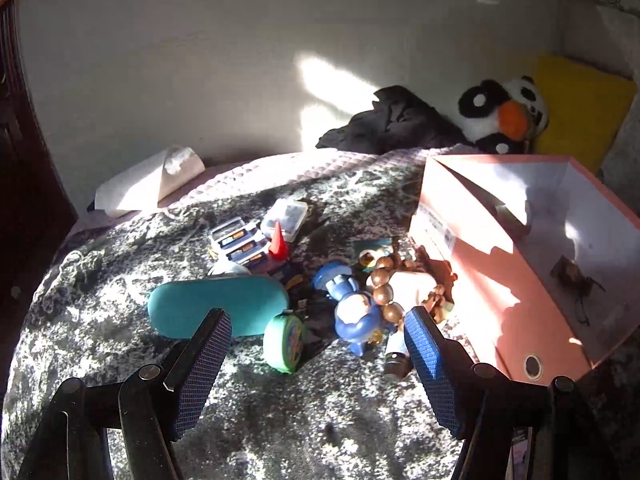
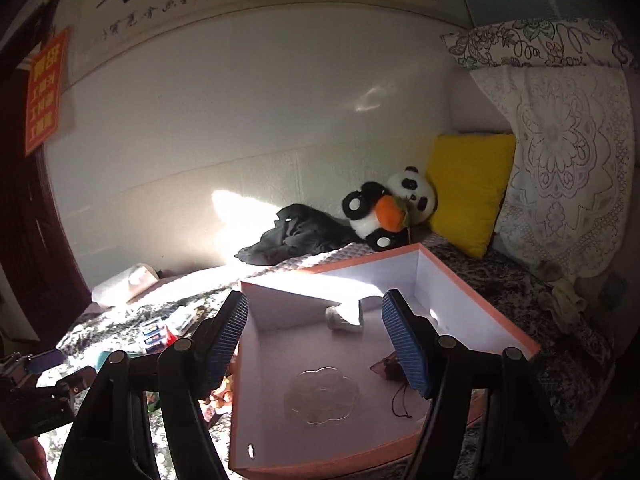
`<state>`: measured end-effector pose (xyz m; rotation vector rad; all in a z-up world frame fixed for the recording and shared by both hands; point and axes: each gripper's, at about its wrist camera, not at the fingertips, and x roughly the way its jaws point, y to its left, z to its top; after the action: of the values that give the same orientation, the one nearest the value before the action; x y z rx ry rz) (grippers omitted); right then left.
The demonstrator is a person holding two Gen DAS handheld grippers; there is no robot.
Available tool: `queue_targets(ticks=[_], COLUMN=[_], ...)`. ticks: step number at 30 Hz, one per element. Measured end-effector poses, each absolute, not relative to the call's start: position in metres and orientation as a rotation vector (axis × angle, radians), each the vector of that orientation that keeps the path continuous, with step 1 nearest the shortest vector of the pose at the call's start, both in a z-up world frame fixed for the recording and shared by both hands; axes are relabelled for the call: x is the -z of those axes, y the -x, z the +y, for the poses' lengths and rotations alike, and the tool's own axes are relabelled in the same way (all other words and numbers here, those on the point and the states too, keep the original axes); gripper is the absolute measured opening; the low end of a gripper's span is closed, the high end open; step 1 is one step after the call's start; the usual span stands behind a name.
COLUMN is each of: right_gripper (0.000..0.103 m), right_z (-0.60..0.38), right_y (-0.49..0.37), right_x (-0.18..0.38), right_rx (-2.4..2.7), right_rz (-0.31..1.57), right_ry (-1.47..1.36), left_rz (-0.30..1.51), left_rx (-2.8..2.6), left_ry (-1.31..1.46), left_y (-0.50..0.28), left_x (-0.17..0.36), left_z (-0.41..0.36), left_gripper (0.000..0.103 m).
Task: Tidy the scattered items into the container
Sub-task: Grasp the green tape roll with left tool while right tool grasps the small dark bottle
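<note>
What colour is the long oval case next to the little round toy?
The oval case is teal, seen best in the left wrist view.

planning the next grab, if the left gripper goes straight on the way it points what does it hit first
Most likely the green round toy, lying between the open fingers of the left gripper, with the blue figurine just right of it. Depth is hard to judge through the fisheye.

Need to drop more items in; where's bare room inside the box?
Pink box: free floor along the near-left wall and far-right corner. Taken: small bottle at the back, clear flower tray centre, pouch beside the right gripper.
</note>
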<state>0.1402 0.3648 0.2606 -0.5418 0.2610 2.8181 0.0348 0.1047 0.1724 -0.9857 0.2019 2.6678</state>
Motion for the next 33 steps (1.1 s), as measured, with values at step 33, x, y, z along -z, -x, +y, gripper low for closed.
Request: queue_targets(ticks=[33], right_gripper=[0.066], right_z=[0.224], right_y=[0.014], right_x=[-0.047], right_rx=[-2.680], right_rz=[0.162], right_ry=[1.413], left_rz=[0.090], left_rx=[-2.461], left_ry=[1.292], left_y=[0.074], left_x=[-0.036], left_z=[0.095], left_gripper=[0.067])
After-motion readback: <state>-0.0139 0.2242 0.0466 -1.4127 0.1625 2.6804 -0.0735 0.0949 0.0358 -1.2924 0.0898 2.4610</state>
